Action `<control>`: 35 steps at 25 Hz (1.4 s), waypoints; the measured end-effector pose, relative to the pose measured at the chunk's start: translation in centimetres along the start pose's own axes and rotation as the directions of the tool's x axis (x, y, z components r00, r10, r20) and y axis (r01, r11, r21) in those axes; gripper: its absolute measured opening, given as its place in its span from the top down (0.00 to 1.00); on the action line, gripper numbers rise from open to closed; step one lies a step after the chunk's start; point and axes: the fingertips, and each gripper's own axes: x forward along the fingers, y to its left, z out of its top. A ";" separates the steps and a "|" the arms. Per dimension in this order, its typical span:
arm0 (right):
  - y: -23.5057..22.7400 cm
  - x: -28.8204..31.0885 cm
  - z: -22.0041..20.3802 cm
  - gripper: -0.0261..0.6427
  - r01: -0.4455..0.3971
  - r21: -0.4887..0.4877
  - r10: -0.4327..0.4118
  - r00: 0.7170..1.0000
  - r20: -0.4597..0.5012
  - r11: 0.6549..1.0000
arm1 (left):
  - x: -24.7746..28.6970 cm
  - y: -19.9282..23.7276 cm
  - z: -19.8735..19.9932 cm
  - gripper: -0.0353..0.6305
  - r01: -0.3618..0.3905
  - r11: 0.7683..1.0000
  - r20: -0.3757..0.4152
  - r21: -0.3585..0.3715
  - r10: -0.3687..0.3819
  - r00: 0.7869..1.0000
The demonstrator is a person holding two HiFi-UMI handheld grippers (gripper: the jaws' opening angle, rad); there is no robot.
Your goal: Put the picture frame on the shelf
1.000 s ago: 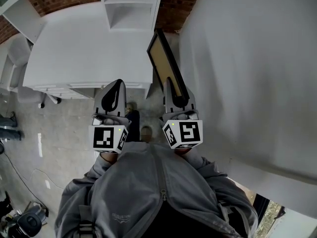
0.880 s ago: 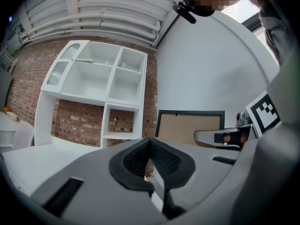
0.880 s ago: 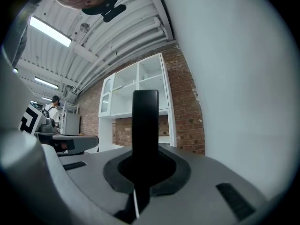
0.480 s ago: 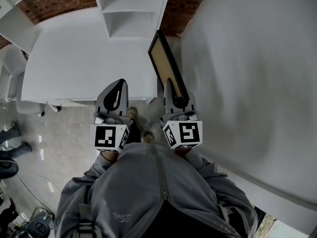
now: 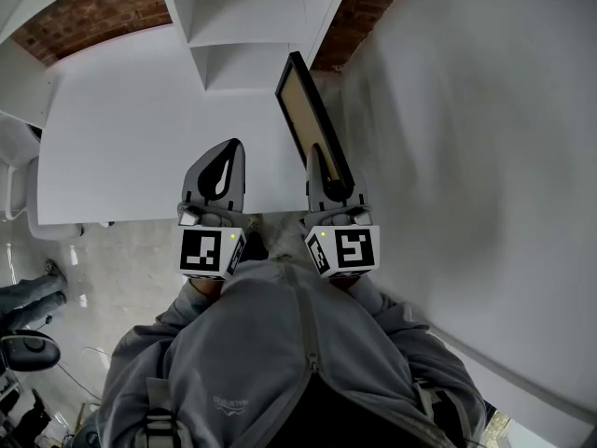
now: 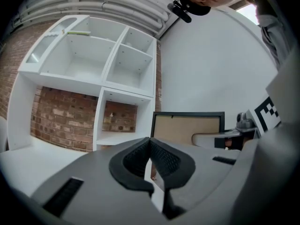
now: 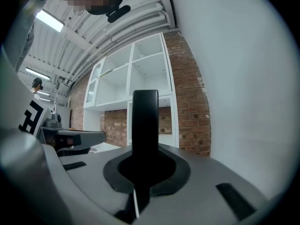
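The picture frame [image 5: 310,119] is black-edged with a tan back, and it stands on edge in the air, pointing toward the white shelf unit [image 5: 244,26]. My right gripper [image 5: 326,177] is shut on its near edge; in the right gripper view the frame [image 7: 145,125] rises as a dark bar between the jaws. My left gripper [image 5: 224,171] is shut and holds nothing, and it hovers over the white table [image 5: 140,129]. From the left gripper view the frame's tan back [image 6: 187,129] shows to the right, beside the shelf's cubbies [image 6: 119,121].
A brick wall [image 5: 89,12] runs behind the shelf unit. A large white wall [image 5: 466,138] stands close on the right. A grey floor [image 5: 112,269] lies below the table's near edge, with a chair base [image 5: 28,348] at the lower left.
The table and shelf unit have come nearer under both grippers. The grippers keep their places in the head view, and the frame stays in the right one.
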 end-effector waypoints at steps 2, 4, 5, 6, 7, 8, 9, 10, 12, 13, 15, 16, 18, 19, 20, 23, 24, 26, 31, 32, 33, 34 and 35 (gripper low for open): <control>0.1 1.3 -0.1 0.91 0.013 -0.002 -0.013 1.000 -0.003 1.000 | 1.1 1.0 -0.1 0.94 0.018 1.000 -0.002 -0.001 -0.018 1.000; 0.1 2.4 -0.1 0.91 0.029 0.004 -0.029 1.000 -0.007 1.000 | 2.1 1.7 -0.1 0.94 0.035 0.999 -0.004 -0.003 -0.035 0.999; 0.1 2.9 -0.2 0.91 0.036 0.009 -0.036 0.999 -0.010 0.999 | 2.5 2.0 -0.2 0.94 0.042 0.999 -0.006 -0.004 -0.042 0.999; 0.1 3.2 -0.5 0.91 0.041 0.011 -0.041 0.999 -0.015 0.999 | 2.9 2.2 -0.3 0.94 0.049 0.999 -0.008 -0.005 -0.049 0.999; 0.1 3.5 -0.8 0.91 0.042 0.010 -0.042 0.999 -0.020 0.999 | 3.2 2.3 -0.6 0.94 0.054 0.999 -0.011 -0.006 -0.054 0.998; 0.1 3.8 -1.1 0.91 0.039 0.006 -0.039 0.999 -0.023 0.999 | 3.5 2.4 -0.8 0.94 0.057 0.998 -0.014 -0.006 -0.057 0.998; 0.1 4.1 -1.4 0.91 0.035 -0.003 -0.035 0.999 -0.023 0.999 | 3.8 2.4 -1.1 0.94 0.060 0.998 -0.016 -0.005 -0.060 0.998; 0.1 4.4 -1.6 0.91 0.032 -0.011 -0.032 0.999 -0.023 0.999 | 4.1 2.5 -1.3 0.94 0.062 0.998 -0.017 -0.006 -0.062 0.998; 0.0 4.9 -1.9 0.91 0.032 -0.022 -0.033 0.999 -0.026 0.999 | 4.5 2.6 -1.6 0.94 0.066 0.998 -0.011 -0.011 -0.066 0.998; -0.1 5.1 -2.1 0.91 0.033 -0.027 -0.034 0.999 -0.031 0.999 | 4.7 2.6 -1.8 0.94 0.066 0.998 -0.008 -0.013 -0.066 0.998; -0.4 5.7 -2.9 0.91 0.033 -0.035 -0.035 0.998 -0.044 0.999 | 5.2 2.8 -2.2 0.94 0.064 0.998 -0.011 -0.016 -0.064 0.998; -0.6 6.0 -3.2 0.91 0.033 -0.037 -0.035 0.998 -0.051 0.999 | 5.5 2.9 -2.5 0.94 0.062 0.998 -0.017 -0.018 -0.062 0.998; -0.9 6.6 -4.0 0.91 0.033 -0.037 -0.035 0.997 -0.069 0.999 | 6.1 3.3 -3.1 0.94 0.057 0.998 -0.033 -0.026 -0.058 0.998; -1.0 6.9 -4.2 0.91 0.033 -0.037 -0.036 0.996 -0.079 0.999 | 6.3 3.5 -3.3 0.94 0.054 0.998 -0.042 -0.030 -0.055 0.998; -1.0 7.2 -4.5 0.91 0.035 -0.039 -0.039 0.995 -0.088 0.999 | 6.5 3.8 -3.4 0.94 0.049 0.998 -0.050 -0.036 -0.051 0.997; -1.5 8.2 -5.2 0.91 0.051 -0.048 -0.055 0.993 -0.100 0.998 | 7.4 4.6 -3.4 0.94 0.019 0.997 -0.044 -0.080 -0.022 0.999; -1.7 8.5 -5.5 0.91 0.056 -0.047 -0.061 0.993 -0.102 0.997 | 7.8 4.8 -3.6 0.94 0.012 0.996 -0.037 -0.093 -0.015 0.999; -2.1 8.9 -6.7 0.91 0.064 -0.052 -0.070 0.991 -0.110 0.997 | 8.3 4.9 -4.4 0.94 0.014 0.996 -0.044 -0.094 -0.018 0.999; -2.7 11.2 -8.9 0.91 0.069 -0.111 -0.081 0.990 -0.116 0.991 | 10.4 5.4 -6.9 0.94 0.040 0.994 -0.049 -0.101 -0.046 0.998; -2.6 12.1 -9.4 0.91 0.067 -0.124 -0.083 0.989 -0.123 0.990 | 10.8 6.0 -7.5 0.94 0.040 0.993 -0.057 -0.112 -0.047 0.997; -2.4 13.1 -9.9 0.91 0.066 -0.135 -0.084 0.988 -0.132 0.989 | 11.4 6.6 -8.1 0.94 0.039 0.992 -0.066 -0.124 -0.048 0.997; -2.3 14.0 -10.3 0.91 0.067 -0.140 -0.087 0.986 -0.143 0.988 | 11.9 7.2 -8.5 0.94 0.038 0.990 -0.073 -0.137 -0.049 0.996; -2.2 14.7 -10.5 0.91 0.070 -0.138 -0.091 0.984 -0.152 0.988 | 12.3 7.6 -8.9 0.94 0.038 0.988 -0.080 -0.148 -0.050 0.996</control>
